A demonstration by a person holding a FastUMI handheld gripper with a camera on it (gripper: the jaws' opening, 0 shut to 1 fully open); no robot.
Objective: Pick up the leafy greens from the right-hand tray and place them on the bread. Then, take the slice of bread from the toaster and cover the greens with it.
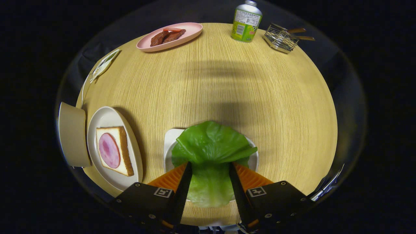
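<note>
The green bottle at the desk's far edge carried a printed label, too small to read; each tong finger bore a square marker.

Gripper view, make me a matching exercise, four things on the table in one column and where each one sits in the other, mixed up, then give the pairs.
Things:
1. lettuce leaf
2. ham slice
3. green bottle
4. wire rack

Places:
A. on the bread, on the white plate
B. far side of the table, beside the pink plate
C. between the gripper fingers, which are open around it
D. far edge, beyond the bottle

Pairs: 1-C, 2-A, 3-B, 4-D
</note>
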